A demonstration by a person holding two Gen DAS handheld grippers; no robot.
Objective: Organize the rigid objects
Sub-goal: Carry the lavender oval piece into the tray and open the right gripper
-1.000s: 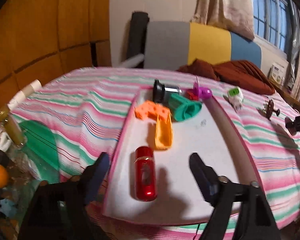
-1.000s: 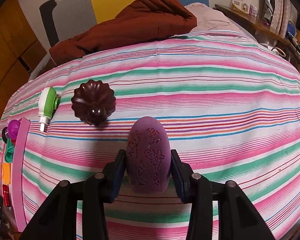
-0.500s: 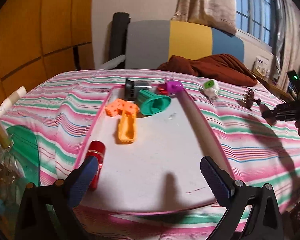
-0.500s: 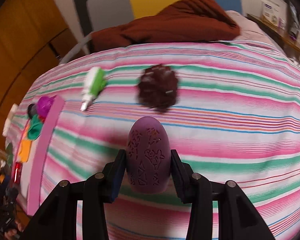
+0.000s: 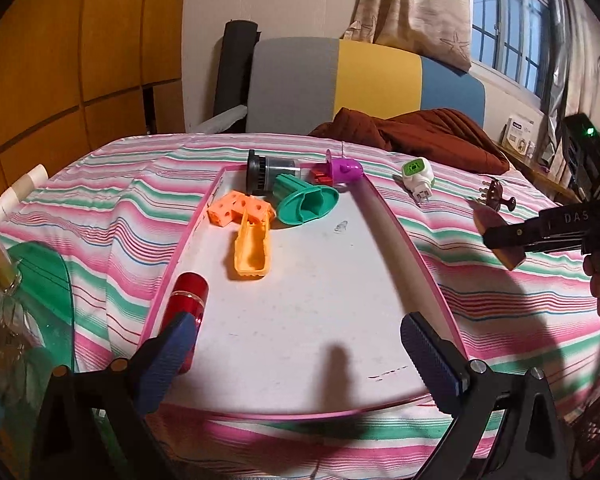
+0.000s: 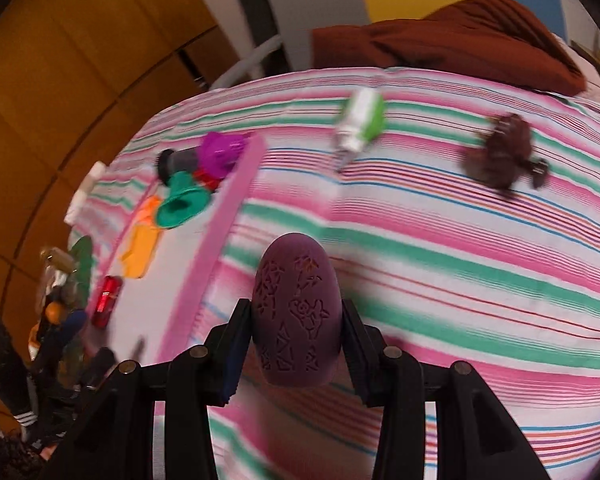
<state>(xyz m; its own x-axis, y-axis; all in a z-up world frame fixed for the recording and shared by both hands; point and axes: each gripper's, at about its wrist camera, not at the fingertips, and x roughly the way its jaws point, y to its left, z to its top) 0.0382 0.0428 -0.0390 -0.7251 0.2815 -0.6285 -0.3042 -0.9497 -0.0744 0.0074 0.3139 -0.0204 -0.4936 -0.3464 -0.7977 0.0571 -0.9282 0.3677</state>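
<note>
On the striped bed [image 5: 480, 280], left tongs [image 5: 300, 354] gape wide over the pink tray [image 5: 400, 224] while right tongs [image 6: 296, 342] clamp a purple egg-shaped piece [image 6: 296, 312].

You are working in a home, a bedroom by the look of it. The surface in front of you is a bed [image 5: 100, 216] covered with a pink, green and white striped sheet, and a rumpled rust-brown blanket [image 5: 428, 132] lies at its far end. Behind it stands a padded headboard [image 5: 364, 80] in grey, yellow and blue panels. A barred window [image 5: 508, 28] with a patterned curtain [image 5: 416, 8] sits at your upper right, and wood-panelled wall [image 5: 80, 48] runs along your left.
</note>
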